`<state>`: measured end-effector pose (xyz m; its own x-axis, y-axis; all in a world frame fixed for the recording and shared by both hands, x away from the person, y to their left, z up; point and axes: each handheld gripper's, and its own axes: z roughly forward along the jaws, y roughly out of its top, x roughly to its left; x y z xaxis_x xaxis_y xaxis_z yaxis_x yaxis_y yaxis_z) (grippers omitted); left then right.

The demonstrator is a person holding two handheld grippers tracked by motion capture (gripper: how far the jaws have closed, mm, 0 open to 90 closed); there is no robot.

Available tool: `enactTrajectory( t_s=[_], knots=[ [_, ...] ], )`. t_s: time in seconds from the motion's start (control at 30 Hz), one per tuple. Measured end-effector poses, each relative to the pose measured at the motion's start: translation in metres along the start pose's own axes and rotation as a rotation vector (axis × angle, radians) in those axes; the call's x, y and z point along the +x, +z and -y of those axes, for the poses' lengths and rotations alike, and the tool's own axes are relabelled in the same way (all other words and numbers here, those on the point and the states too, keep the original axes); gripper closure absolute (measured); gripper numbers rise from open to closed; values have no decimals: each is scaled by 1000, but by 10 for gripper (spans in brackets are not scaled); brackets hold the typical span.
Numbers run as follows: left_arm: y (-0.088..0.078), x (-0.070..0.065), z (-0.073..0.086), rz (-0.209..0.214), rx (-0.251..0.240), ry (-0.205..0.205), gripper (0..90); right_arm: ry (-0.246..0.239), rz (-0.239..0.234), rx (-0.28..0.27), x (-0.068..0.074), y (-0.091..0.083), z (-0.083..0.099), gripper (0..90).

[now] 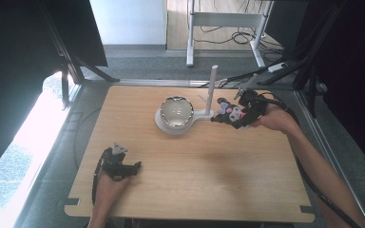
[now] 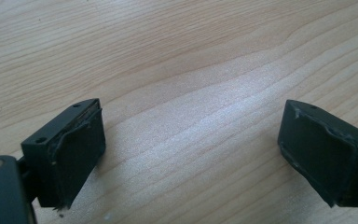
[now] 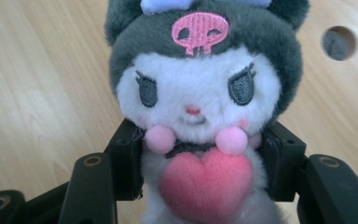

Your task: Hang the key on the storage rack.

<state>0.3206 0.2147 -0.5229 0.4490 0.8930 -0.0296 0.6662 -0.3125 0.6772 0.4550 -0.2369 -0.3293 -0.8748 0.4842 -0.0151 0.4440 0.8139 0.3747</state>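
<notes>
My right gripper is shut on a small plush toy with a white face, a dark grey hood bearing a pink skull, and a pink heart on its chest; the jaws press its body from both sides. From above, the toy is held over the table's far right, just right of a white stand that carries a shiny dome and an upright white post. Near the front left my left gripper rests low, its jaws wide open with only bare wood between them.
The wooden table has notches at its front corners and a round hole in the board. Cables trail behind the far edge. A dark frame post stands at the left.
</notes>
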Motion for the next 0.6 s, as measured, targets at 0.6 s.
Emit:
enactTrajectory(
  t_s=[0.6],
  knots=[
    [0,0,0,3,4,0,73,56,123,-36,-46,-29,-13,426]
  ],
)
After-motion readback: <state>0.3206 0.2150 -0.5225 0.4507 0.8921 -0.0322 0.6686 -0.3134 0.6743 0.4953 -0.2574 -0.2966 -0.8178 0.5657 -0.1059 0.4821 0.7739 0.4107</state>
